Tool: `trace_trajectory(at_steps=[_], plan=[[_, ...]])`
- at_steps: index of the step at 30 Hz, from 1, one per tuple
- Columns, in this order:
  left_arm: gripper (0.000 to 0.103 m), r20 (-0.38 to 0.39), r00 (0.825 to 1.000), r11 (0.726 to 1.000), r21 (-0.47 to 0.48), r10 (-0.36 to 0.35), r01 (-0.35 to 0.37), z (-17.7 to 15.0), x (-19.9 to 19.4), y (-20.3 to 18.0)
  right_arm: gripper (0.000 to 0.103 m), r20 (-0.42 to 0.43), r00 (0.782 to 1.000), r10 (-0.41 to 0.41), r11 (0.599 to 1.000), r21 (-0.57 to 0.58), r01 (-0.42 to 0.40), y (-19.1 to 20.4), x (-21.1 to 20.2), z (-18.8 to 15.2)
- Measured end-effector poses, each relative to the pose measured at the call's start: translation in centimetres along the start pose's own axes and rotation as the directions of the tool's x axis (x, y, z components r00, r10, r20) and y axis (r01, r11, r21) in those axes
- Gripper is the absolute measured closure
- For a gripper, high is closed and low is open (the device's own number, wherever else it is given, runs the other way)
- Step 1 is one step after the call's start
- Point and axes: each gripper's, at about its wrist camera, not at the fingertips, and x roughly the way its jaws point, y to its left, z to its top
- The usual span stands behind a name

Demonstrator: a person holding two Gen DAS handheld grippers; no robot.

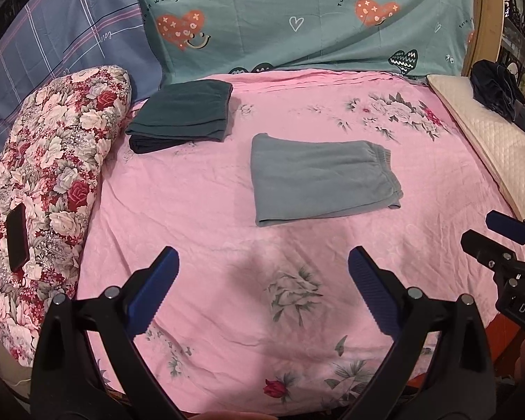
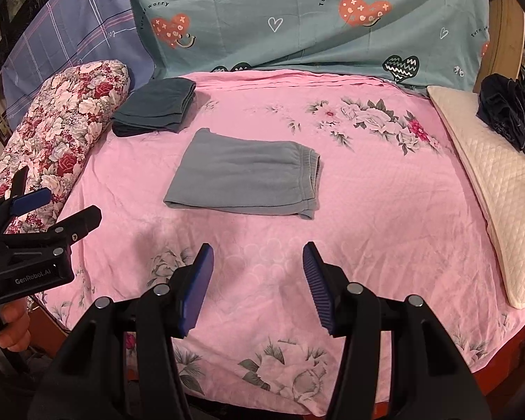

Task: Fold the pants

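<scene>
Two folded pants, grey pants and dark pants, lie beyond two spread, empty tongs.

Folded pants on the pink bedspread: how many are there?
2. The grey-blue folded pants lie mid-bed; the dark teal folded pants lie at the far left, beside the floral bolster. The dark clothing heap at right may hide more.
</scene>
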Motion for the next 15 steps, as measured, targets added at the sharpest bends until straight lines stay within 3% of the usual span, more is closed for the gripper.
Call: trace_trajectory(at_steps=[15], plan=[[0.004,-0.009,1.000,1.000,0.001,0.005,-0.005,-0.19,-0.03,-0.80,0.049,-0.005,1.000,0.007,1.000,-0.009,-0.007,-0.84,-0.14,-0.18]])
